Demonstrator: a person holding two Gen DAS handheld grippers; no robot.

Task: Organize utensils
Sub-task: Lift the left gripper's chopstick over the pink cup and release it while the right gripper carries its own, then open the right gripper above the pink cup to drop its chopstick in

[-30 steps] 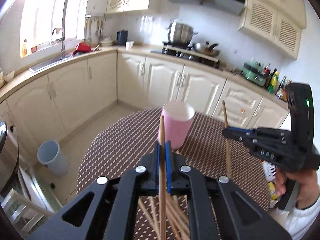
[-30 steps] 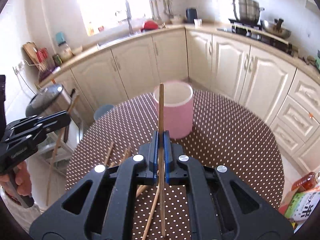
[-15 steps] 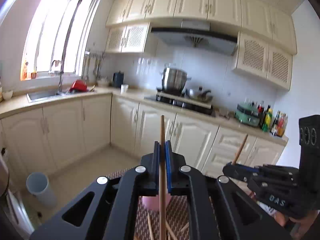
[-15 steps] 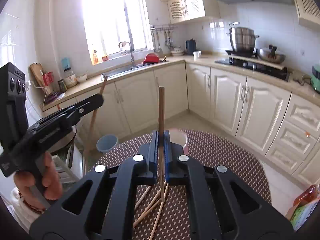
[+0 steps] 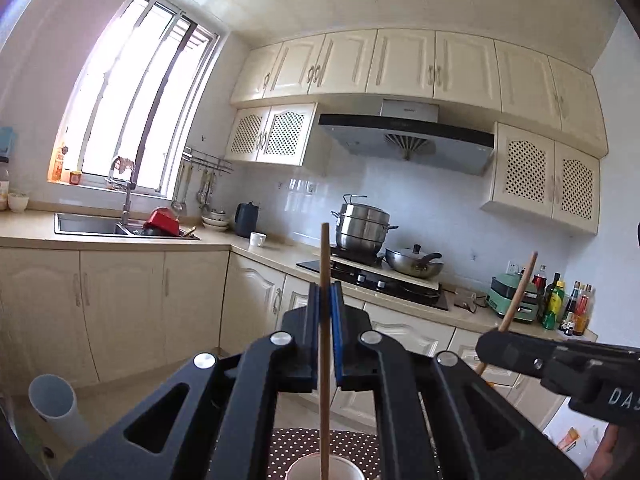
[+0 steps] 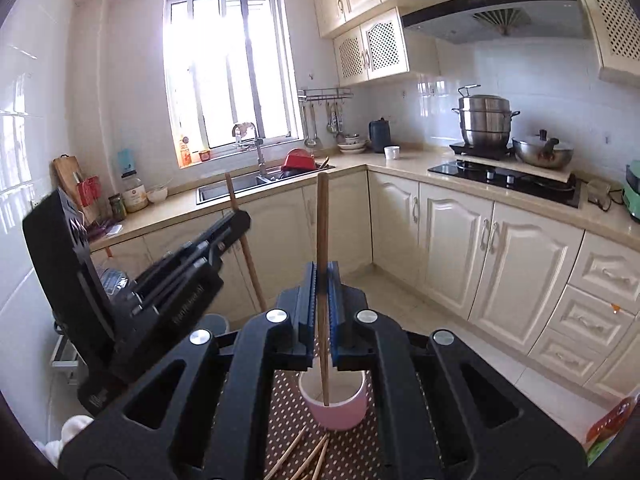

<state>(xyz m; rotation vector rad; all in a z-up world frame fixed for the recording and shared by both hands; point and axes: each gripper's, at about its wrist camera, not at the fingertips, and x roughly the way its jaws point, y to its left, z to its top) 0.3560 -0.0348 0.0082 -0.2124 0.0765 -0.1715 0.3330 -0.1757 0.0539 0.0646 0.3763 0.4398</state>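
Observation:
My left gripper is shut on an upright wooden chopstick, held high over the table. Its lower end hangs above the rim of the pink cup at the bottom edge. My right gripper is shut on a second chopstick, whose lower tip appears over the mouth of the pink cup. Each gripper shows in the other's view: the right gripper with its slanted stick, the left gripper likewise. Several loose chopsticks lie on the table before the cup.
The table has a brown dotted cloth. Behind it run cream cabinets, a sink and a stove with a steel pot. A grey bin stands on the floor at left. A carton sits at right.
Both grippers have risen with their chopsticks. The views swung up from the table to the kitchen wall, and the pink cup slid toward the bottom of both views.

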